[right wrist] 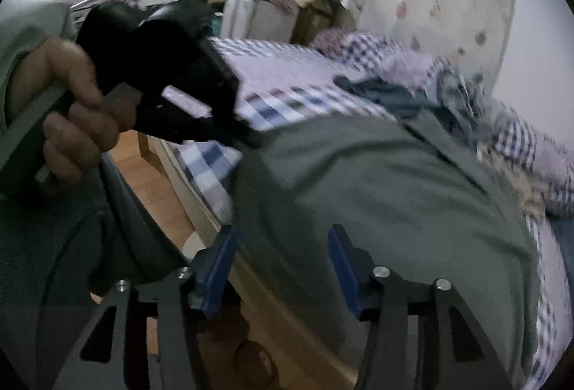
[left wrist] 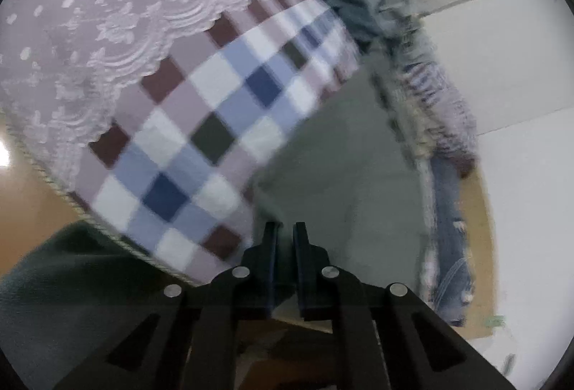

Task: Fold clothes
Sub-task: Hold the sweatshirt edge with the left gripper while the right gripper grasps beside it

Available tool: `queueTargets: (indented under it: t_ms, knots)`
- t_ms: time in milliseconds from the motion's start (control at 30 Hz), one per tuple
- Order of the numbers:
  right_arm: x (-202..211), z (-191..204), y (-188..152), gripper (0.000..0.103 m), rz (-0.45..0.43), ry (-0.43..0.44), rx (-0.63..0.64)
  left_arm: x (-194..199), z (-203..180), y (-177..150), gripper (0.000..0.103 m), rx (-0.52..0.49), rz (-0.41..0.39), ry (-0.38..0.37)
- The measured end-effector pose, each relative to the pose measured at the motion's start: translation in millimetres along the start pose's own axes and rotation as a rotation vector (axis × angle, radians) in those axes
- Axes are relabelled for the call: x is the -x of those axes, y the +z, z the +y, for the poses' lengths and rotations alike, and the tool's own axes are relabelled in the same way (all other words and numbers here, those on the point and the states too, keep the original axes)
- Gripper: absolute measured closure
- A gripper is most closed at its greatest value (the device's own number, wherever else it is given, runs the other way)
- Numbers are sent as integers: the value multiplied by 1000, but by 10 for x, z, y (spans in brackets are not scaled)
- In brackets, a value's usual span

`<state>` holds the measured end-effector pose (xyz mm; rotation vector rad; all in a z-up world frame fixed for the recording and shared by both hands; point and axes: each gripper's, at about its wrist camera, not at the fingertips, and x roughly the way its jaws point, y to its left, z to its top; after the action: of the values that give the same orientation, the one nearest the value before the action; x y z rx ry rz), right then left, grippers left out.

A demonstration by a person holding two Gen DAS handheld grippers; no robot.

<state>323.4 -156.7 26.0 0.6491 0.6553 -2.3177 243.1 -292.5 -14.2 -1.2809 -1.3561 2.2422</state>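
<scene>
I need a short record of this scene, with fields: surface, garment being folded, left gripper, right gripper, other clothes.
surface: bed with checked sheet
garment: grey-green garment, spread on the bed
left gripper: jaws nearly shut, garment edge seems to be between them; blurred
right gripper: open, over the garment's near edge
other clothes: crumpled pile at the far side of the bed

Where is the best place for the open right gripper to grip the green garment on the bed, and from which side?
Probably the near hem of the green garment, approached from the bed's edge: it drapes there between the right gripper's open jaws.
</scene>
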Motion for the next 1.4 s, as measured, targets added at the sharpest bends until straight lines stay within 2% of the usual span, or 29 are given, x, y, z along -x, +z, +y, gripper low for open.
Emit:
queueTargets:
  t_ms: [100,167,267,400,467,500,533,567,633,667,700,900,1167,1200,1233,1267,1300,1367,1400]
  knots:
    - [-57,192,89,41,-42,-15,63,80,13,20,96,26,-14,-102]
    - [-120,327,154,40,-77,-55,116,132,43,21,96,49,-13,-157]
    - [-217,485,227,40,-117,-131,188,188,67,29,96,69,-15,-211]
    - [-401,656,269,43,-135,-231,294,105,31,75,96,90,-3,-248]
    - [-475,665,276,54,-125,-266,314,-4,-34,134,96,88,3,-270]
    - [-513,649,283,73,-112,-273,312,-99,-96,188,96,85,5,-277]
    - [-548,612,292,100,-93,-272,300,-72,-84,170,96,85,-1,-271]
    - [-563,574,300,101,-81,-271,285,-15,-55,136,96,86,-8,-263]
    - [-524,490,331,101,-89,-260,252,61,-21,85,82,87,-25,-235]
    - [-500,463,359,101,-94,-254,241,74,-21,72,59,87,-34,-213]
    - [-475,435,386,101,-99,-248,231,89,-30,55,40,81,-43,-199]
    - [-371,387,481,101,-126,-222,212,77,-203,-34,26,-10,-46,-179]
    - [-363,483,465,101,-119,-198,240,-53,-378,-42,26,-89,-49,-148]
    - [-366,487,464,101,-118,-194,243,-56,-367,-38,29,-84,-51,-147]
    - [-367,489,462,101,-117,-189,243,-53,-351,-36,33,-79,-50,-150]
    - [-368,494,459,101,-116,-185,243,-49,-334,-36,48,-74,-50,-154]
    - [-367,499,456,101,-115,-184,242,-49,-317,-36,67,-69,-47,-150]
    - [-361,509,452,101,-113,-188,241,-52,-281,-38,89,-58,-42,-136]
    - [-355,510,445,101,-113,-195,241,-31,-255,-45,92,-54,-44,-133]
